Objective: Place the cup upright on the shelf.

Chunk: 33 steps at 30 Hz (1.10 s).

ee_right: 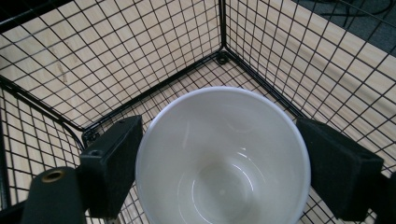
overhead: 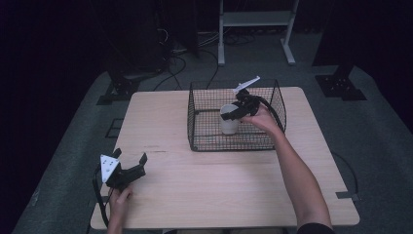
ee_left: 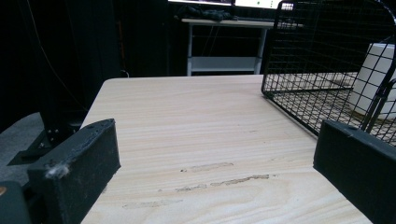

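The white cup (ee_right: 223,158) stands upright inside the wire basket (overhead: 202,139), between the right gripper (overhead: 237,110) jaws; these sit just beside its rim, seemingly letting go, since it rests on the basket floor. The left gripper (overhead: 130,165) waits on the counter (overhead: 204,190), jaws apart and empty, the basket ahead of them.

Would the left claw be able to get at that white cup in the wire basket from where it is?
Probably not directly: the left claw rests far off, the basket wall stands between, and the right claw brackets the cup.
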Tool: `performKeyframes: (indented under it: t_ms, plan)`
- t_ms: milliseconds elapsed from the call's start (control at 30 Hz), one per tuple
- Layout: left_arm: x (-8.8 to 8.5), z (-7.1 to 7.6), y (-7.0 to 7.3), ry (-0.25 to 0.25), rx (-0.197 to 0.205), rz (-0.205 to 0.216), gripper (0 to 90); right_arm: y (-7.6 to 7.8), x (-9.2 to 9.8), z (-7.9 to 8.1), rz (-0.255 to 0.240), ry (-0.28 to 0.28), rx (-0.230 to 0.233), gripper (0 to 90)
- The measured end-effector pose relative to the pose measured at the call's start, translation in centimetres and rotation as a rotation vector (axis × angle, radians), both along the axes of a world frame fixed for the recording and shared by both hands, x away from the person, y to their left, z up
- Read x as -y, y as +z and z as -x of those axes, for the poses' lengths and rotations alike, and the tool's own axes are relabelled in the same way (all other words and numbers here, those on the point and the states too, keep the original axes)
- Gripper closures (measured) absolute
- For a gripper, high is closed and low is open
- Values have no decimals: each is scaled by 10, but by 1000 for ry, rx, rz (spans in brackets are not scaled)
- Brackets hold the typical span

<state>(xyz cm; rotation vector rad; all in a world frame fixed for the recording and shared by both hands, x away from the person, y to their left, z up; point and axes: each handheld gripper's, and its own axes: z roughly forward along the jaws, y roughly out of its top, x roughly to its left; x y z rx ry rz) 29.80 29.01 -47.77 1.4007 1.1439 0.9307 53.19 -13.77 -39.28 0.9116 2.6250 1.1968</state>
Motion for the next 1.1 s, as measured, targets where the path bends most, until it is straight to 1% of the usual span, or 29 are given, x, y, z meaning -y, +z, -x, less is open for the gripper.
performKeyframes:
  t_ms: [267, 300, 433, 533, 567, 667, 733, 800, 1000, 1100]
  plan:
    - [0, 0, 0, 2, 0, 0, 0, 3, 0, 1, -18, -3, 9, 151]
    - [0, 0, 0, 2, 0, 0, 0, 4, 0, 2, -20, -4, 15, 148]
    - [0, 0, 0, 2, 0, 0, 0, 11, 4, 3, -58, -16, 30, 146]
    - [0, 0, 0, 3, 1, 2, 0, 13, 6, 3, -68, -18, 32, 146]
    - [0, 0, 0, 2, 1, 1, 0, 16, 8, 4, -82, -20, 37, 143]
    - [0, 0, 0, 2, 1, -1, 0, 20, 11, 6, -94, -22, 42, 133]
    - [0, 0, 0, 3, 1, -1, 0, 23, 13, 7, -113, -22, 39, 134]
    - [0, 0, 0, 3, 1, -2, 0, 24, 14, 7, -113, -22, 44, 134]
    - [1, 0, 0, 2, 1, -4, 0, 35, 19, 15, -138, -21, 50, 133]
    - [1, 0, 0, 1, 1, -7, 0, 40, 21, 21, -145, -14, 64, 134]
